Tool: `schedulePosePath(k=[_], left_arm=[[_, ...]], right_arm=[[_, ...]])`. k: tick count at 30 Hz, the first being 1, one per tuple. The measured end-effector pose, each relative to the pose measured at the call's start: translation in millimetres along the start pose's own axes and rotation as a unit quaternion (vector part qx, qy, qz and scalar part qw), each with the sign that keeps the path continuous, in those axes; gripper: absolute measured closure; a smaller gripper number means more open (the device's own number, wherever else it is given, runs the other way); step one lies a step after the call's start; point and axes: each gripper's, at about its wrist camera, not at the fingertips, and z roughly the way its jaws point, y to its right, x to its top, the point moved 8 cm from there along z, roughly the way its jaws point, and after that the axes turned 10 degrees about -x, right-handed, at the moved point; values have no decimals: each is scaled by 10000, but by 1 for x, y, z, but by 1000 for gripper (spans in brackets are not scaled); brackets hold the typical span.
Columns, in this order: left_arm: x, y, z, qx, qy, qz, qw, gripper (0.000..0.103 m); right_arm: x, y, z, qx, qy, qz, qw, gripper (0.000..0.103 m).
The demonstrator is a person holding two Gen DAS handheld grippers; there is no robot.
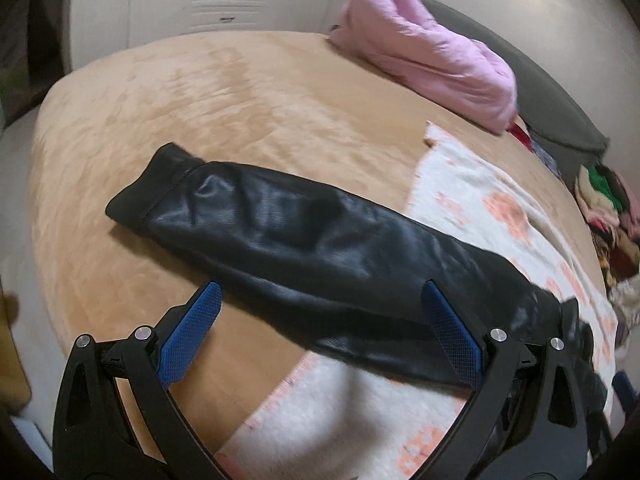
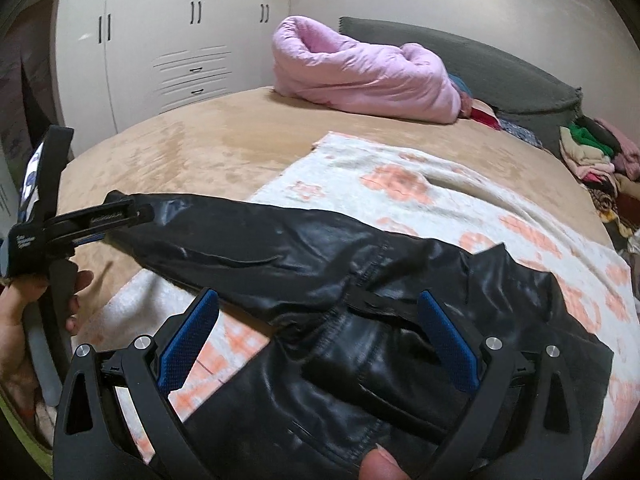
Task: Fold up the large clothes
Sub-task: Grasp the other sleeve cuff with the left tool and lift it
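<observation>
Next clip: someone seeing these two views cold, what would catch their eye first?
First, the shiny black jacket, spread across a white blanket with orange flowers on the tan bed, one sleeve stretched out to the left. Both blue-padded claws are open: the left claw over the sleeve, the right claw over the jacket's body. At the far end, a rolled pink duvet lies against the grey headboard.

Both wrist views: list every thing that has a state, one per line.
Black jacket: unfolded, sleeve stretched out.
Left gripper: open above the sleeve.
Right gripper: open over the jacket body.
Pink quilt: rolled up.
Floral blanket: spread flat.
Wardrobe doors: closed.
</observation>
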Motion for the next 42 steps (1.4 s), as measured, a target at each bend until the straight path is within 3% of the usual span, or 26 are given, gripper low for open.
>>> schedulePosePath(k=[8, 18, 20, 21, 22, 24, 25, 33, 42], left_arm=[[6, -31, 21, 204, -180, -552, 9981, 9], [8, -61, 45, -108, -338, -1422, 9892, 9], [13, -68, 48, -75, -279, -1492, 9884, 24], [16, -71, 47, -14, -231, -1454, 9891, 59], [19, -74, 45, 56, -188, -1426, 9896, 81], [23, -75, 38, -313, -46, -1557, 9873, 93], [27, -71, 29, -502, 142, -1566, 9863, 96], [45, -17, -40, -926, 1131, -771, 9863, 101], [44, 79, -103, -1462, 1573, 171, 9765, 101]], right_arm=[[8, -30, 14, 208, -28, -300, 9993, 4], [-1, -23, 14, 291, -89, -30, 9995, 4], [-6, -17, 14, 253, -126, 94, 9996, 4], [-10, -13, 14, 242, -152, 174, 9994, 4], [-13, -9, 13, 231, -179, 244, 9993, 4], [-21, 0, 13, 190, -218, 352, 9990, 4], [-26, 6, 13, 133, -233, 417, 9988, 4], [-62, 60, -5, -57, -352, 1027, 9941, 4], [-88, 132, -26, -463, -298, 1698, 9839, 4]])
